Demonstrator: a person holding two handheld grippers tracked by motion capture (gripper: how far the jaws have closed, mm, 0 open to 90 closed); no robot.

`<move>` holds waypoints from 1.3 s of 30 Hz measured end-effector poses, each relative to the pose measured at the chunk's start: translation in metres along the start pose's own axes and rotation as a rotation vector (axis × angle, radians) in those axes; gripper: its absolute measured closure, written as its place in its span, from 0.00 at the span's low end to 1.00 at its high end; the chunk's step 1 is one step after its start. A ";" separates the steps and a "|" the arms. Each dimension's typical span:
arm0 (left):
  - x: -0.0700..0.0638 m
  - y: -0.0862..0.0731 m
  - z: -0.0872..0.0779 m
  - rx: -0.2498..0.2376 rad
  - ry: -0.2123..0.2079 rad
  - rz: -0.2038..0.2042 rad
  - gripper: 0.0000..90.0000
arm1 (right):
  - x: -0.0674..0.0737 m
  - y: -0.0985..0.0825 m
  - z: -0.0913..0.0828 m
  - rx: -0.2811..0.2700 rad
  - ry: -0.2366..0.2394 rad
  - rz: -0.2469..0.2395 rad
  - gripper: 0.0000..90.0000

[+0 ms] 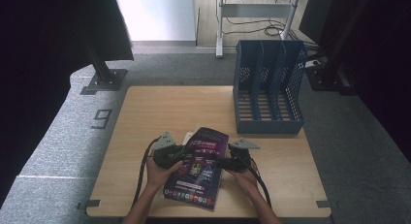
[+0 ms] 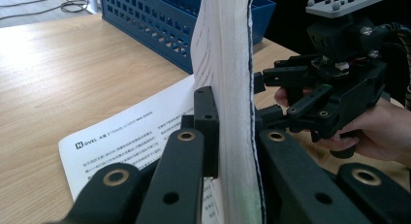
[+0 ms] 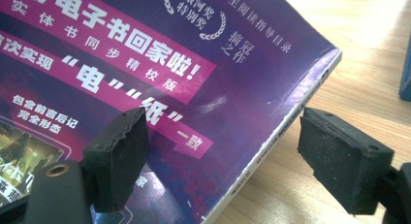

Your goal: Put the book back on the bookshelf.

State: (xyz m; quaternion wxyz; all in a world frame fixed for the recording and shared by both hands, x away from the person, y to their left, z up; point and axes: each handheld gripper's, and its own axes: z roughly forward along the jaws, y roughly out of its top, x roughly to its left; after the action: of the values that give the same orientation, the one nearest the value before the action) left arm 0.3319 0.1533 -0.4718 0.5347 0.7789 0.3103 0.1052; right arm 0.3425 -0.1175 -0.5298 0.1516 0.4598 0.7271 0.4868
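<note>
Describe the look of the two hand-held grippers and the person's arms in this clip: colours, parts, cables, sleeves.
Both the left hand-held gripper and the right hand-held gripper are black linkage frames with brass-coloured pivot bushings, each topped by a grey three-cornered plate. The right one's fingertips carry black, ridged rectangular pads. A black cable trails from each towards the table's near edge. The forearms are bare, with no sleeves or gloves in view.

The left gripper [image 2: 231,151] has its black fingers [image 2: 206,117] clamped on the white page edge of a thick paperback book [image 2: 225,64], which stands upright between them. Under it a white printed sheet of paper [image 2: 131,136] lies flat on the pale wooden tabletop [image 2: 63,78]. A blue perforated plastic file rack [image 2: 160,25] stands behind. To the right, a hand [image 2: 378,132] holds the other black gripper [image 2: 334,98] close beside the book.
</note>
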 end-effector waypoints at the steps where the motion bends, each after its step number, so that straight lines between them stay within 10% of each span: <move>1: 0.000 0.000 0.000 0.000 0.000 0.000 0.94 | 0.000 0.000 0.000 0.003 0.001 -0.001 0.20; 39: 0.019 -0.018 0.015 0.035 0.017 -0.075 0.94 | 0.003 0.004 -0.001 -0.001 0.036 -0.025 0.23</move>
State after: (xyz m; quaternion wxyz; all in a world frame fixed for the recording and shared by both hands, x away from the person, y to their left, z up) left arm 0.3478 0.1577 -0.4974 0.5221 0.7749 0.3456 0.0862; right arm 0.3419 -0.1156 -0.5254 0.1450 0.4419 0.7350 0.4934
